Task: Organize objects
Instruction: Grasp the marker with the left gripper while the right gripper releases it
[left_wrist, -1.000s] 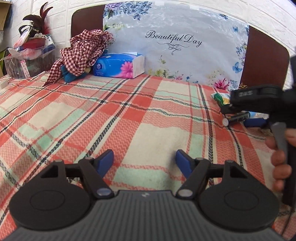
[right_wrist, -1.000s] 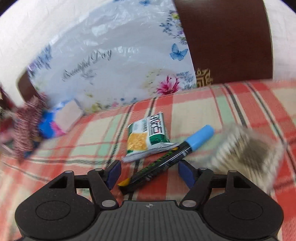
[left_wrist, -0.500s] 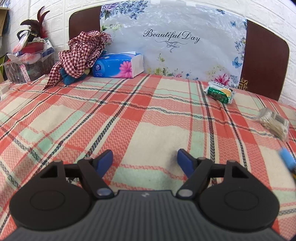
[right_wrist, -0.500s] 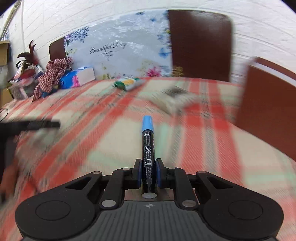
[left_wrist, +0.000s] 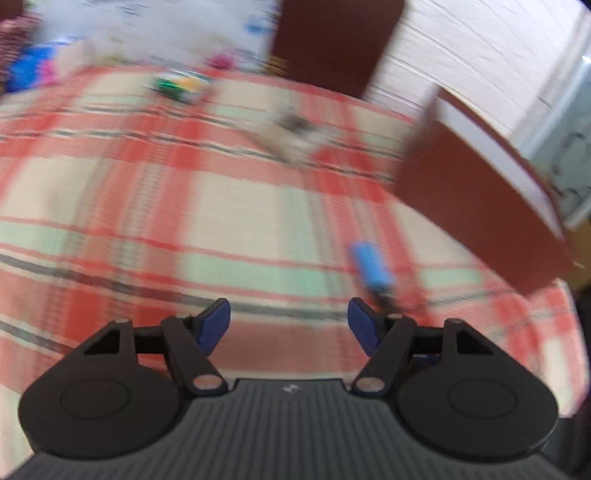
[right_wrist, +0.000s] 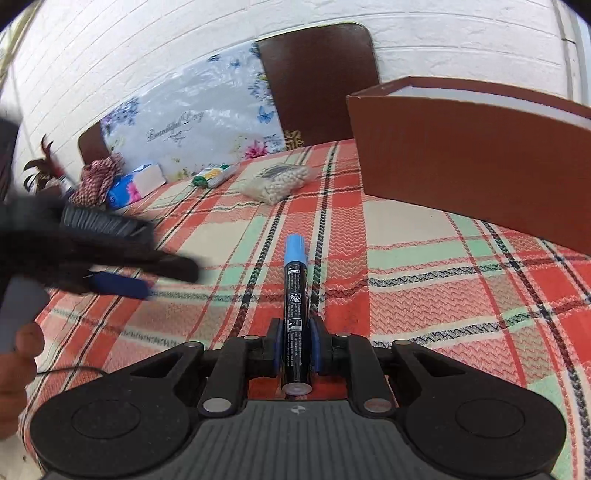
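My right gripper (right_wrist: 295, 343) is shut on a black marker with a light blue cap (right_wrist: 295, 295). The marker points forward, held just above the plaid tablecloth (right_wrist: 424, 295). In the blurred left wrist view the marker's blue cap (left_wrist: 371, 266) shows just past the right finger of my left gripper (left_wrist: 289, 325). The left jaws are closing, with nothing between them. One of the left gripper's blue pads (right_wrist: 118, 286) appears blurred at the left of the right wrist view, held by a hand (right_wrist: 14, 365).
A brown open box (right_wrist: 472, 162) stands on the right of the table. Farther back lie a bag of small white pieces (right_wrist: 277, 181), a green snack packet (right_wrist: 214, 174), a blue tissue box (right_wrist: 136, 184) and a checked cloth (right_wrist: 98, 177). A floral bag (right_wrist: 192, 122) leans on the wall.
My right gripper closed on the marker and carried it away from the snack packet to beside the brown box. My left gripper swung right towards the marker.
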